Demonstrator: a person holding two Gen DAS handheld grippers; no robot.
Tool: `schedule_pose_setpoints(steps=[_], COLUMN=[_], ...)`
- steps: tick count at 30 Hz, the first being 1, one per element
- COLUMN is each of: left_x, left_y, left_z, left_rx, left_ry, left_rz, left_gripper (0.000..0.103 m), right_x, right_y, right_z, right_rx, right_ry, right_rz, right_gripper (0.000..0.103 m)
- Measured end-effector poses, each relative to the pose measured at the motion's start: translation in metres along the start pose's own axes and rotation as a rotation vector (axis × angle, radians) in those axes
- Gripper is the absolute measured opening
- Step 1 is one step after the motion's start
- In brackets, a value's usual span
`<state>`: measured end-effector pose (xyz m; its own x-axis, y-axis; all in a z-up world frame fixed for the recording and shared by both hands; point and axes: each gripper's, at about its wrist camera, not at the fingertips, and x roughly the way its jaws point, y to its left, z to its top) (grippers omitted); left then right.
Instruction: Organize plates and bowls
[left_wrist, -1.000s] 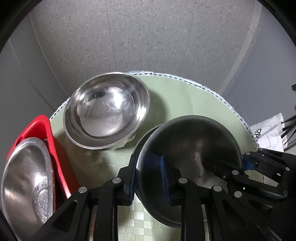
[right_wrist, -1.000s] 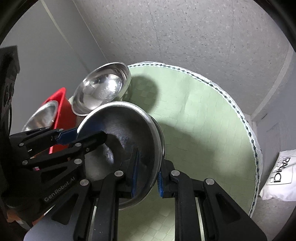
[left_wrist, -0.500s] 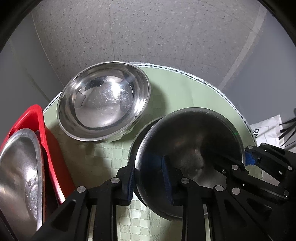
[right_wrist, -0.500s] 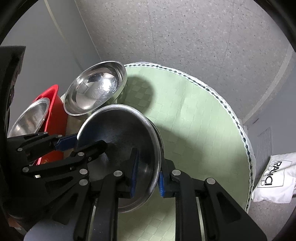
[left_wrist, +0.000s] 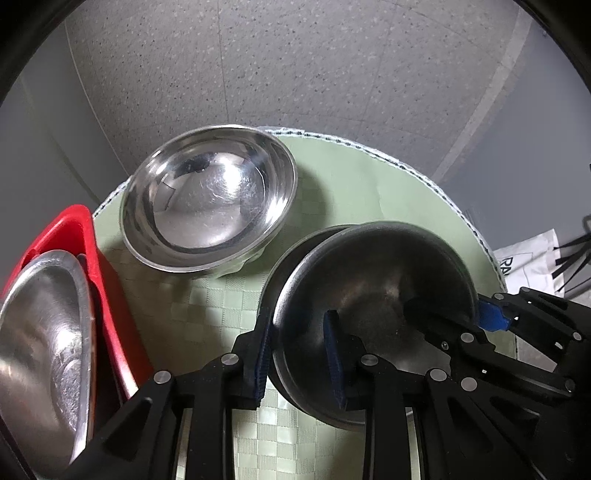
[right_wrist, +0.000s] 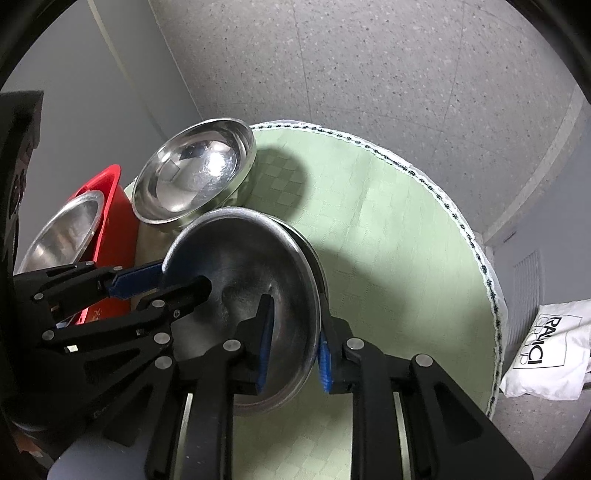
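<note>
A dark steel bowl (left_wrist: 373, 284) is held above the green mat by both grippers. My left gripper (left_wrist: 299, 362) is shut on its left rim. My right gripper (right_wrist: 293, 343) is shut on its right rim; the same bowl shows in the right wrist view (right_wrist: 240, 266). A second rim shows just under it, possibly another nested bowl. A larger shiny steel bowl (left_wrist: 210, 195) stands on the mat behind it, seen also in the right wrist view (right_wrist: 192, 173). A steel plate (left_wrist: 44, 332) stands on edge in a red rack (left_wrist: 92, 258) at the left.
The round green checked mat (right_wrist: 388, 236) covers the table, with its edge trim at the right. A white bag (right_wrist: 546, 354) lies on the speckled floor beyond the table's right edge. Grey walls stand at the left and far right.
Both grippers have carried the dark bowl a little back and upward. The shiny bowl and the red rack now sit lower and more central in the views.
</note>
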<state>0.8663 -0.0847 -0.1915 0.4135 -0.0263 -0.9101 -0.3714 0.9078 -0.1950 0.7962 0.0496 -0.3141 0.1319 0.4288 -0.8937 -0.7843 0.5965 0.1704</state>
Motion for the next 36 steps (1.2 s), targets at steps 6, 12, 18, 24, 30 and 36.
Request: schedule_pose_setpoints(steps=[6,12,18,24,30,36], left_x=[-0.005,-0.02,-0.045,-0.039,-0.02,-0.01], left_y=[0.005,0.015,0.034,0.044,0.047,0.046], left_z=[-0.002,-0.004,-0.003,-0.002,-0.003,-0.003], left_rx=[-0.013,-0.041,-0.1,-0.127,-0.191,-0.208], left_ry=[-0.011,-0.042,-0.119,-0.084,-0.016,-0.005], left_rz=[0.019,0.027,-0.051,-0.108,-0.157,-0.139], left_gripper=[0.038,0.057,0.079,0.08,0.079,0.076], right_x=[0.001,-0.012,-0.038,-0.037,-0.014,0.006], right_y=[-0.007,-0.016,-0.035,-0.046,-0.06,-0.071], right_z=[-0.002,-0.005,-0.004,-0.004,-0.012,-0.013], right_rx=[0.013,0.056,0.14,0.194,0.284,0.351], right_ry=[0.006,-0.03,-0.091,-0.077,-0.017,0.029], right_rz=[-0.019,0.011,0.066,0.115,0.196,0.277], right_gripper=[0.041,0.056,0.075,0.077,0.077,0.077])
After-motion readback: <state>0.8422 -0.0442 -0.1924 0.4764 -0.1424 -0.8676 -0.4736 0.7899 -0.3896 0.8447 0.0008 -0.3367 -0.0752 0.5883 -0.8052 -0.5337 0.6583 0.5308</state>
